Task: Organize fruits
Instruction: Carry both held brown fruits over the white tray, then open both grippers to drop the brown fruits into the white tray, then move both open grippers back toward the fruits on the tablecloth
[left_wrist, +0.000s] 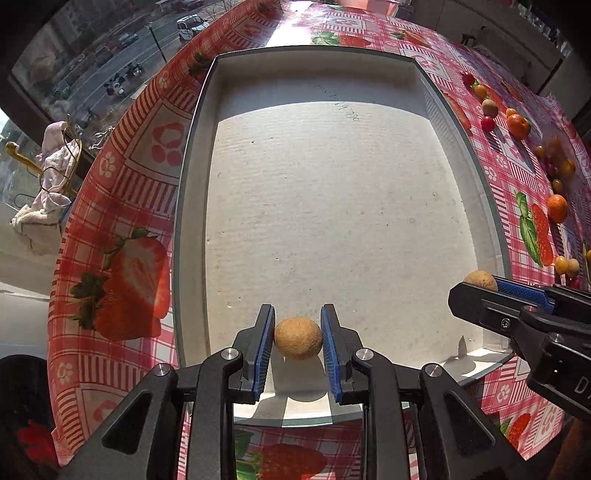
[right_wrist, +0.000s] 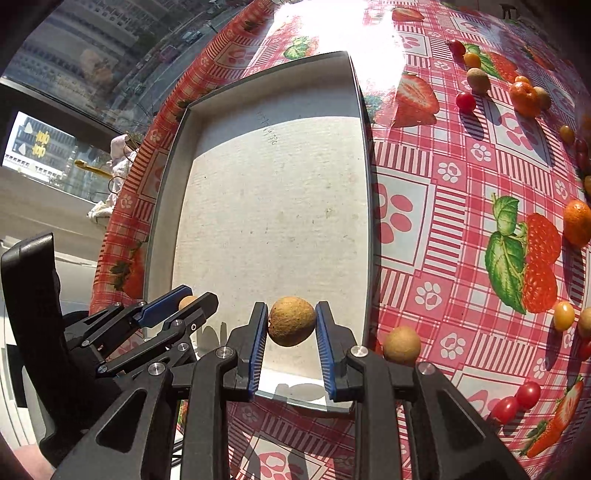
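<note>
The left gripper (left_wrist: 297, 338) pinches a round, tan-brown, rough-skinned fruit, a longan by its look (left_wrist: 297, 338), between its blue ribbed pads, just above the near end of the shallow white cardboard tray (left_wrist: 192, 206). The fruit's shadow falls on the tray floor beneath it, so it looks lifted rather than resting.

The right gripper (right_wrist: 291, 321) grips a second tan longan (right_wrist: 291, 321) of much the same size, slightly oval, its dull skin speckled, held over the tray's near right part. In the left wrist view this gripper enters from the right edge with the fruit showing just above its black finger.

The tray floor holds no fruit; only faint pencil writing marks its far end. A third tan longan (right_wrist: 402, 344) lies on the red-and-white checked strawberry-print tablecloth (right_wrist: 443, 221), just right of the tray's near corner.

Further right, loose fruit is scattered on the cloth. In the right wrist view: at least two orange tangerine-like fruits (right_wrist: 524, 98), one far and one at the right edge; small red cherry tomatoes (right_wrist: 465, 101), one far and two near; a small yellow tomato (right_wrist: 563, 315) at near right; and another tan longan (right_wrist: 478, 80) at the far side. More pieces crowd the right edge, too distorted to count.
</note>
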